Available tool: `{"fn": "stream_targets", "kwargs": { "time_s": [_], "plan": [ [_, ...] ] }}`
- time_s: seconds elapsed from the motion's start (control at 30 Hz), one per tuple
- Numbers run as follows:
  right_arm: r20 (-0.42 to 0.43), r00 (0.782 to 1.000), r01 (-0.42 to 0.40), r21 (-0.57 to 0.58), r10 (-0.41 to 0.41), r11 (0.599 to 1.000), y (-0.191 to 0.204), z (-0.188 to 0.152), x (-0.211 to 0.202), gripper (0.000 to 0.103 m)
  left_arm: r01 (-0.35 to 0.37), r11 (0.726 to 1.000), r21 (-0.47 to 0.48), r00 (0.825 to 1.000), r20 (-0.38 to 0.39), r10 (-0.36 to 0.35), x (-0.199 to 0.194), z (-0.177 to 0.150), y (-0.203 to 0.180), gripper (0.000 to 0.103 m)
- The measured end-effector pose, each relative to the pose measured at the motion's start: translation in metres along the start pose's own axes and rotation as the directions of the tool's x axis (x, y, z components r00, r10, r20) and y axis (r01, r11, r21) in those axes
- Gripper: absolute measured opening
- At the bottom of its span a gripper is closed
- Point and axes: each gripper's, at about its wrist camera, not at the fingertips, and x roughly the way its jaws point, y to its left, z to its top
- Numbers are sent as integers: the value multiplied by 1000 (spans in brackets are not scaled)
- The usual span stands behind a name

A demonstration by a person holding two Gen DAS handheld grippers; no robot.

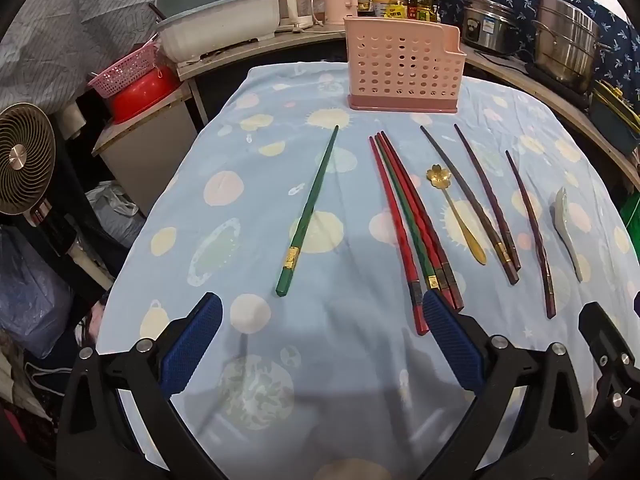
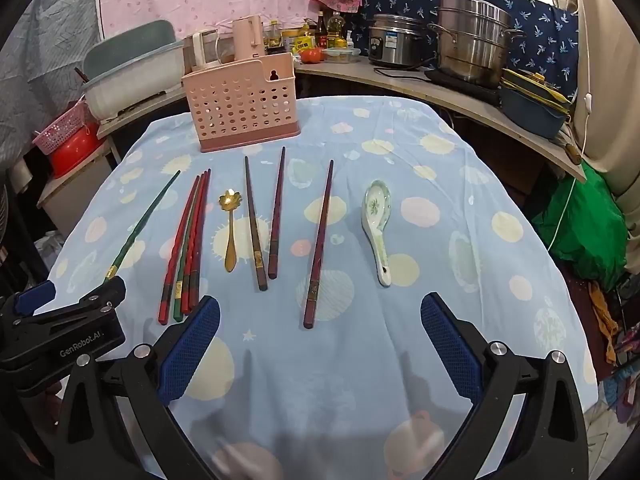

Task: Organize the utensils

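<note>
A pink perforated utensil holder (image 1: 404, 70) (image 2: 242, 106) stands at the far side of the table. In front of it lie a lone green chopstick (image 1: 308, 216) (image 2: 140, 224), a bundle of red and green chopsticks (image 1: 412, 224) (image 2: 186, 248), a gold flower spoon (image 1: 456, 212) (image 2: 231, 232), several dark chopsticks (image 1: 484, 204) (image 2: 256, 228) and a white ceramic spoon (image 1: 568, 232) (image 2: 378, 232). My left gripper (image 1: 322, 316) is open and empty, near the table's front. My right gripper (image 2: 320, 316) is open and empty, just short of a dark chopstick (image 2: 319, 248).
A blue patterned cloth (image 1: 320, 360) (image 2: 440, 280) covers the table. Behind it a counter holds a dish rack (image 1: 216, 20), bottles and steel pots (image 2: 472, 40). A fan (image 1: 24, 160) stands at the left. The left gripper's body (image 2: 60, 332) shows at the right wrist view's left.
</note>
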Motion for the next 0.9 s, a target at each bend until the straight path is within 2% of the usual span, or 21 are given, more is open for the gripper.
{"fn": "stream_targets", "kwargs": {
  "time_s": [0.17, 0.2, 0.9],
  "plan": [
    [2, 1000, -2, 2, 2, 1000, -1, 0, -1, 96, 12, 1000, -8, 1000, -11, -12, 5, 2, 0, 96],
    [3, 1000, -3, 2, 3, 1000, -1, 0, -1, 96, 8, 1000, 1, 1000, 19, -8, -5, -2, -1, 96],
    [23, 1000, -15, 5, 15, 1000, -2, 5, -6, 96, 14, 1000, 4, 999, 31, -15, -13, 6, -2, 96]
  ]
}}
